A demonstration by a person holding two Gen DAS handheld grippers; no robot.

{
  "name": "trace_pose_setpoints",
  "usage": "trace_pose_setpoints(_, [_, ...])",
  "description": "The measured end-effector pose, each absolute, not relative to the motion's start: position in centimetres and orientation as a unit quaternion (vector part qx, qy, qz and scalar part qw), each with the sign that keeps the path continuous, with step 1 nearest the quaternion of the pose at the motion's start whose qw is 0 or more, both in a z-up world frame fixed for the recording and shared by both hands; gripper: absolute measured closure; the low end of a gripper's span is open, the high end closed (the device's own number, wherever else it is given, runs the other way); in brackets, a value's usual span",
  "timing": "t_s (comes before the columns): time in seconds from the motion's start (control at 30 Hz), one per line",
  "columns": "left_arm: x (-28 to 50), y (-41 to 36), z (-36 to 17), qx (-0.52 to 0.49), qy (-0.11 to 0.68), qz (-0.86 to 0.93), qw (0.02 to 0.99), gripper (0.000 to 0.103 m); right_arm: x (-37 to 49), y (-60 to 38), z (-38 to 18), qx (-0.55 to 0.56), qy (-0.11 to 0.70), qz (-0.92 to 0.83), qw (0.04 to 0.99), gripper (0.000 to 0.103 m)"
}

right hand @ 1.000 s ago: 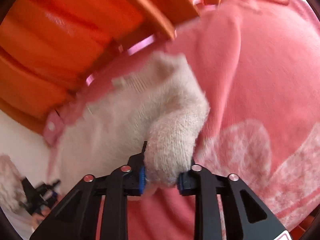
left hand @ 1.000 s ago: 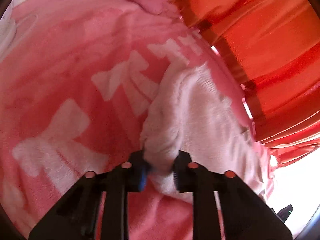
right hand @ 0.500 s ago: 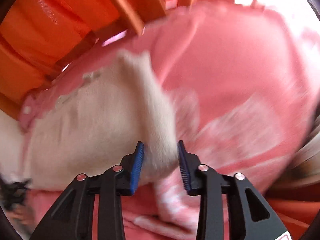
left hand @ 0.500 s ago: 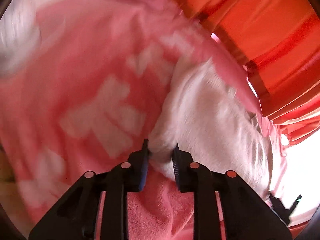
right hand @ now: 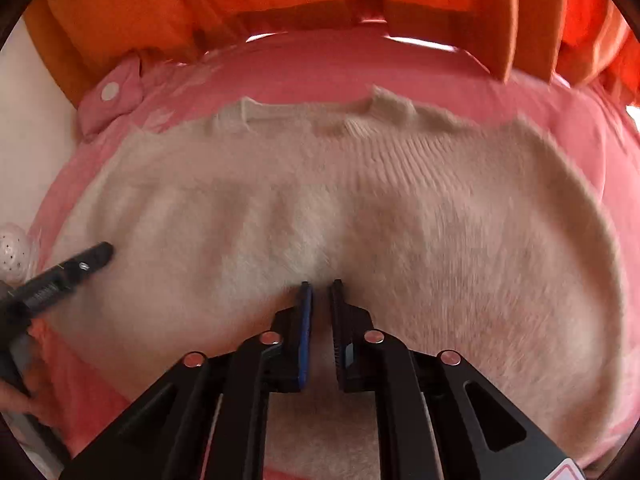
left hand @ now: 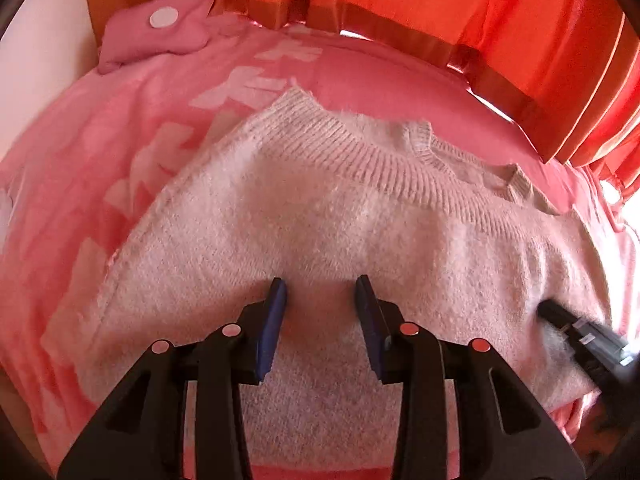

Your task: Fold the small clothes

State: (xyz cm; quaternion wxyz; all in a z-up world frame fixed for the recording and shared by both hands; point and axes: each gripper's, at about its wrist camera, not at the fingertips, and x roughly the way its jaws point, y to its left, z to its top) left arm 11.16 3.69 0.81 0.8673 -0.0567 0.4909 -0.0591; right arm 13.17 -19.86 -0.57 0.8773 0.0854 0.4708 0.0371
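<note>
A small cream knit sweater point(left hand: 320, 216) lies spread flat on a pink blanket point(left hand: 100, 152), its ribbed band toward the far side; it also fills the right wrist view point(right hand: 360, 208). My left gripper point(left hand: 320, 292) is open, its blue pads resting on the near part of the sweater with nothing held. My right gripper point(right hand: 321, 286) has its jaws nearly together, a thin gap between them, touching the sweater; whether fabric is pinched is unclear. Each gripper shows at the edge of the other's view, the right one in the left wrist view point(left hand: 580, 332) and the left one in the right wrist view point(right hand: 72, 264).
Orange curtains point(left hand: 440, 8) hang behind the bed's far edge. A pink pillow with a white dot point(left hand: 160, 32) lies at the far left. The pink blanket has pale bow patterns point(left hand: 256, 84). A white speckled object point(right hand: 14, 252) sits at the left.
Both grippers let go of the bunched sweater, which now lies spread flat. The left jaws opened wide and both views swung to face the curtains.
</note>
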Motion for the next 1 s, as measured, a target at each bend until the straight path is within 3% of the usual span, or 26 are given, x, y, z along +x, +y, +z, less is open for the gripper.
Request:
trace_pose_setpoints(0.1, [11.4,3.8,0.7,-0.055,0.493,-0.059,0.866,0.067,13.9,-18.8,0.5,0.071,0.458,0.053,0.884,0.095])
trace_pose_setpoints(0.2, [11.4,3.3,0.7,-0.042,0.489,-0.052,0.87,0.066,17.2,-18.1,-3.6,0.062,0.509,0.055,0.857,0.096])
trace_pose_setpoints(0.23, [11.3,3.1,0.7,-0.035,0.488,-0.05,0.871,0.065,17.7,-18.4,-4.0,0.076,0.492,0.057,0.866,0.1])
trace_pose_setpoints(0.43, [11.2,3.2,0.6,-0.033,0.485,-0.055,0.872,0.065,17.5,-17.8,-0.1,0.075,0.475,0.048,0.876,0.099])
trace_pose_setpoints(0.63, [11.1,3.0,0.7,-0.026,0.484,-0.051,0.873,0.065,18.5,-17.5,-3.2,0.077,0.499,0.056,0.861,0.102])
trace_pose_setpoints(0.8, [9.7,5.9,2.9,-0.096,0.477,-0.051,0.872,0.064,18.6,-17.2,-3.0,0.075,0.502,0.056,0.86,0.102])
trace_pose_setpoints(0.83, [9.0,7.2,3.7,-0.114,0.466,-0.046,0.876,0.059,18.7,-17.2,-3.1,0.076,0.5,0.058,0.861,0.102])
trace_pose_setpoints(0.87, [8.5,8.4,4.2,-0.123,0.458,-0.034,0.88,0.045,18.6,-17.3,-3.1,0.078,0.498,0.06,0.861,0.102])
trace_pose_setpoints(0.9, [7.9,10.0,4.6,-0.131,0.452,-0.009,0.883,0.039,18.5,-17.3,-3.2,0.08,0.497,0.061,0.862,0.102])
trace_pose_setpoints(1.0, [6.9,14.7,3.3,-0.185,0.462,0.049,0.866,0.035,18.4,-17.4,-3.3,0.086,0.493,0.06,0.863,0.102])
